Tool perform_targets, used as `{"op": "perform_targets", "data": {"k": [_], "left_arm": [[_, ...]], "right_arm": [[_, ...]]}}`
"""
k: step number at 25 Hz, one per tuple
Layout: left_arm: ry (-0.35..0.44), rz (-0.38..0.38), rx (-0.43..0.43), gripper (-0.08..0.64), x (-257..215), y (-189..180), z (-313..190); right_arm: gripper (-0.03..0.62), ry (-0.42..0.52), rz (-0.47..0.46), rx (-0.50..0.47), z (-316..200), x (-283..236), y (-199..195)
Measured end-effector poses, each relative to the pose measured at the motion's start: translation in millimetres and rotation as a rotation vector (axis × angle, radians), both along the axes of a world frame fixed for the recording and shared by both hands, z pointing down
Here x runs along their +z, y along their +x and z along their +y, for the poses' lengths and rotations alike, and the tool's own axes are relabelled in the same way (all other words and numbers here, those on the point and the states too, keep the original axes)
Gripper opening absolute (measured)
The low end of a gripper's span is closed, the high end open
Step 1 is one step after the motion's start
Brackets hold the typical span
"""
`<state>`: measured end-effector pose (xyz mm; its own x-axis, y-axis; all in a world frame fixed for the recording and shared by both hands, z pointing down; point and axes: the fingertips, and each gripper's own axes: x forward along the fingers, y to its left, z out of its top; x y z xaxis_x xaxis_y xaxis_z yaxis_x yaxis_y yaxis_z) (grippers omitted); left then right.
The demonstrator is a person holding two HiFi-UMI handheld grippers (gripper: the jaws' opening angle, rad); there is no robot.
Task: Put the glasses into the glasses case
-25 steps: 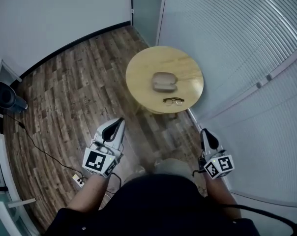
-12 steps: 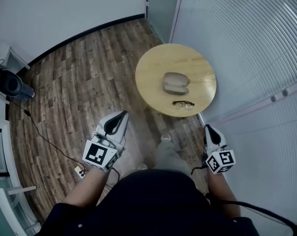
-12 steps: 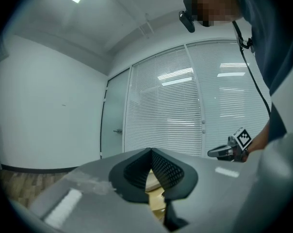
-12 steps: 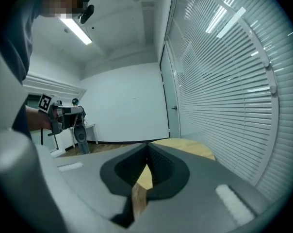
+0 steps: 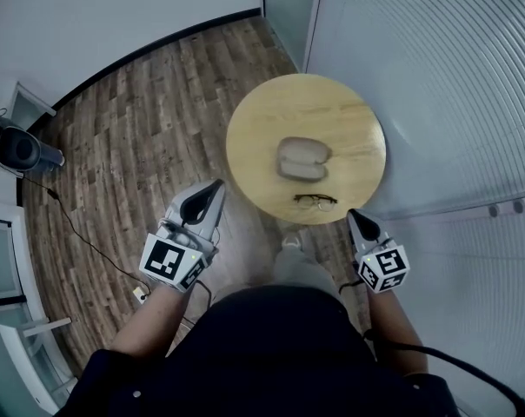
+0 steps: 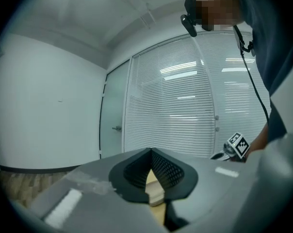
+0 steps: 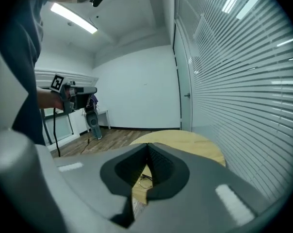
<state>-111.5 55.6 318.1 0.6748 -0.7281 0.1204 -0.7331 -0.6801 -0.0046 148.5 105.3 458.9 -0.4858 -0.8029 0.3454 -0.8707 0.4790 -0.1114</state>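
A round wooden table stands ahead of me. On it lies the beige glasses case, lid down as far as I can tell. The dark-framed glasses lie near the table's front edge, apart from the case. My right gripper is shut and empty, just short of that edge and right of the glasses. In the right gripper view the glasses show below its closed tips. My left gripper is shut and empty too, over the floor left of the table. The left gripper view shows only its tips and the table's rim.
A wall of white blinds runs close along the table's right side. A black speaker and a cable with a power strip lie on the wooden floor at the left. My foot is at the table's base.
I have stepped closer to the table. Both grippers moved forward with me; the right one sank and now sits beside the table's front edge near the glasses. Both stayed shut.
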Motion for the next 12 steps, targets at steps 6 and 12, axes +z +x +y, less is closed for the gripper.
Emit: {"op": "perform_targets", "data": {"k": [6,12], "left_arm": [[-0.020,-0.016,-0.013,0.000,5,40,-46],[-0.040,-0.015,-0.037,0.000,16,63,-80]], "right_arm": [[0.005,-0.109,0.066,-0.178,-33,43,2],[0.006,-0.182,0.141,-0.322,-58,82,-8]]}}
